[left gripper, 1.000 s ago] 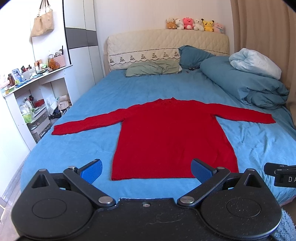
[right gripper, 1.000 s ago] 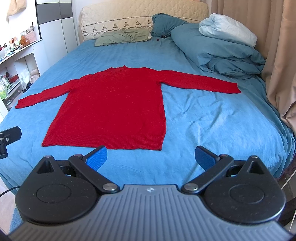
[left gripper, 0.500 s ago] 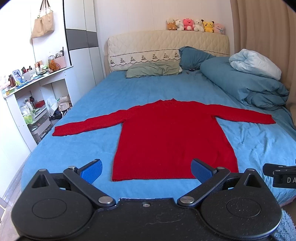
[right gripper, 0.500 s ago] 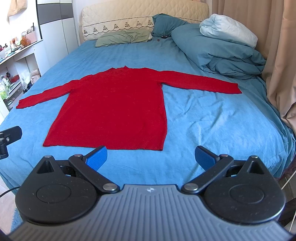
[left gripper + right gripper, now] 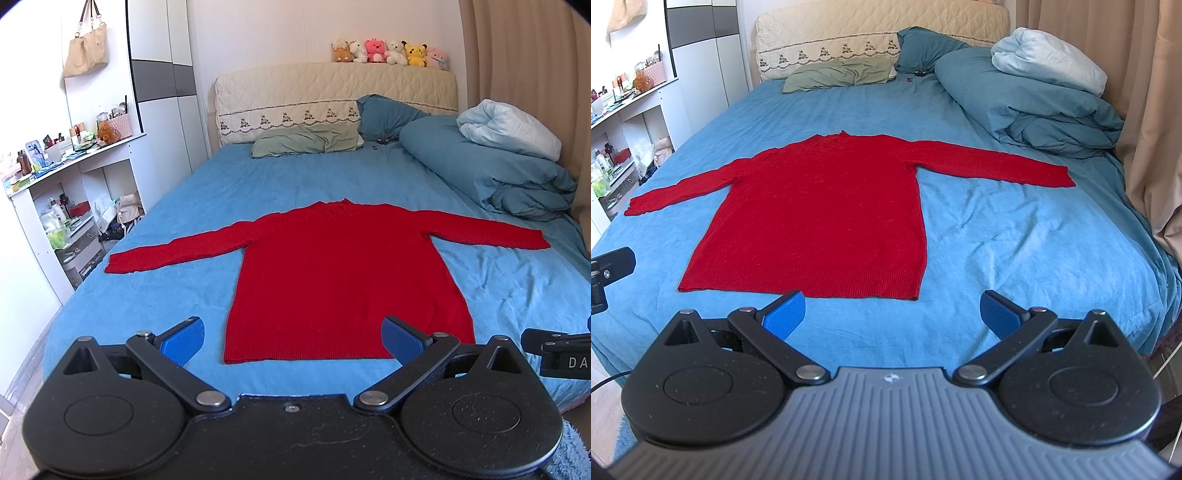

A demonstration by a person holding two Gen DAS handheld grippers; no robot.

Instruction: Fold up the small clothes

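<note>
Left-wrist view, left to right: a cluttered shelf unit stands beside the bed; the red sweater lies flat on the blue sheet, both sleeves outstretched, hem nearest the camera. The left gripper hangs above the near edge of the bed with its fingers spread wide, holding nothing. Right-wrist view: the right gripper is likewise spread and empty, just short of the hem. Against the pictures of a second ago, almost nothing has changed: the sweater keeps its lie and both grippers have drifted only slightly. Folding therefore appears not yet begun; a first grasp of sleeve or hem is presumably pending.
</note>
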